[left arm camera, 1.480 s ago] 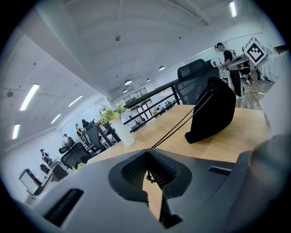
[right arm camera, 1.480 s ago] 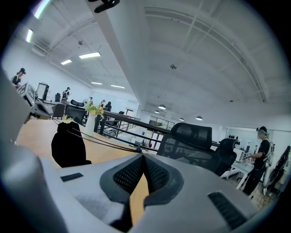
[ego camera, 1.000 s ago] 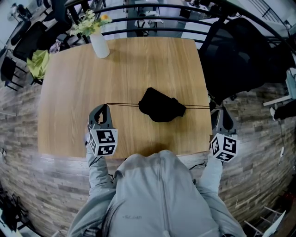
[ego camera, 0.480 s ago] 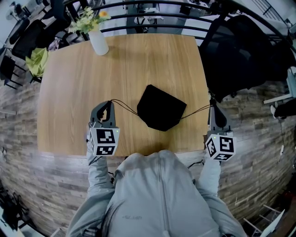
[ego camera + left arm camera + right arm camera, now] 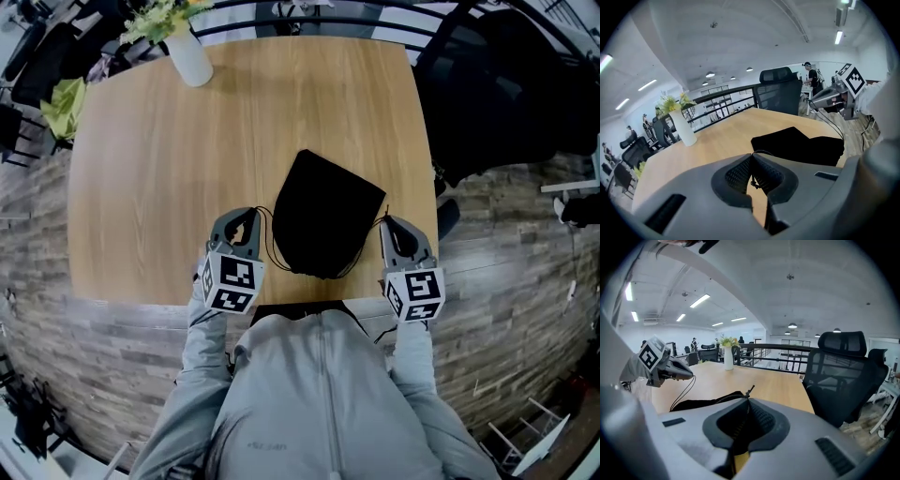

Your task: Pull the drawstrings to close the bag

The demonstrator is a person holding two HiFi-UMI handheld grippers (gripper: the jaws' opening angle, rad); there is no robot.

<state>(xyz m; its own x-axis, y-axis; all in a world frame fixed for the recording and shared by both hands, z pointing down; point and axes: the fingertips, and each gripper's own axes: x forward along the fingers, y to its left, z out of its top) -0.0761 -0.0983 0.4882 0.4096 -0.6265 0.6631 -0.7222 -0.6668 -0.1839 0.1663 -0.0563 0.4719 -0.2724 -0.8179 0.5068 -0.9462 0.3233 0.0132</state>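
A black drawstring bag (image 5: 326, 214) lies flat on the wooden table (image 5: 169, 178), near its front edge. My left gripper (image 5: 247, 218) sits just left of the bag, shut on the left drawstring (image 5: 266, 246), which hangs in a slack loop. My right gripper (image 5: 390, 225) is just right of the bag, shut on the right drawstring (image 5: 372, 246), also slack. In the left gripper view the closed jaws (image 5: 751, 158) pinch the cord, with the bag (image 5: 797, 143) beyond. In the right gripper view the cord's end (image 5: 749, 391) pokes out above the shut jaws (image 5: 747, 401).
A white vase with flowers (image 5: 187, 58) stands at the table's far left corner. A black office chair (image 5: 506, 94) is beside the table's right edge, and a railing runs behind. A yellow-green cloth (image 5: 64, 101) lies off the left side.
Both grippers have come inward and down to the bag's sides. The cords, taut a second ago, now hang slack, and the bag has spread out flatter on the table.
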